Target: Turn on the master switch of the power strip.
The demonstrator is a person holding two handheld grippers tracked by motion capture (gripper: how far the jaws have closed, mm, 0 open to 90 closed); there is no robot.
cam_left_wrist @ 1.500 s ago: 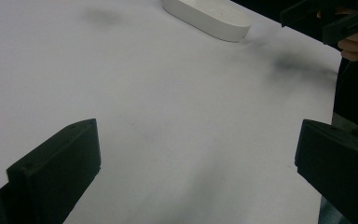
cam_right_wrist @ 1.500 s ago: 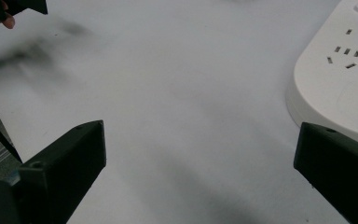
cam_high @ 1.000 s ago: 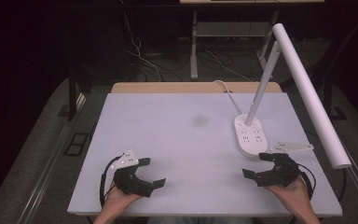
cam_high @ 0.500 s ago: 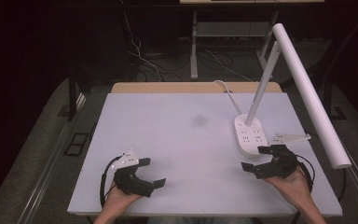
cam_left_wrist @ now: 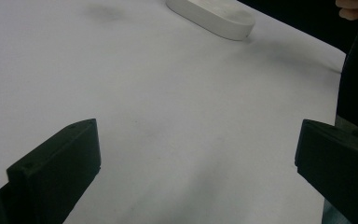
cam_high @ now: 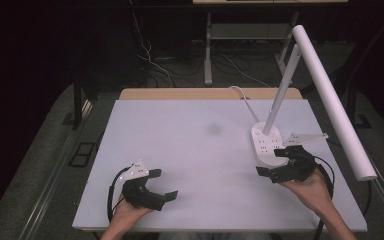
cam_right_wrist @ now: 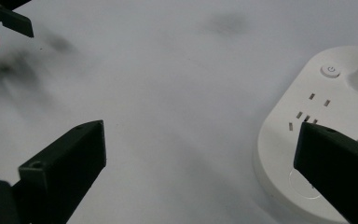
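A white desk lamp stands at the table's right, with its oval base [cam_high: 266, 142] carrying sockets and a round button [cam_right_wrist: 330, 71]. Its slanted stem [cam_high: 281, 92] holds a long tube head [cam_high: 332, 102]. My right gripper [cam_high: 270, 161] is open right at the near edge of that base [cam_right_wrist: 340, 107], with one jaw over the rim and nothing between the jaws [cam_right_wrist: 200, 135]. My left gripper [cam_high: 164, 184] rests open near the front left of the table with nothing in it [cam_left_wrist: 196, 140]. It looks across at the lamp base [cam_left_wrist: 214, 11].
The white table [cam_high: 200, 150] has a faint dark smudge [cam_high: 213, 129] near its middle. The lamp's white cord [cam_high: 242, 97] runs off the far edge. Dark floor, cables and a desk frame [cam_high: 208, 45] lie beyond. The lamp head overhangs the right side.
My right gripper has moved forward and slightly left, up to the lamp base. The left gripper has stayed put.
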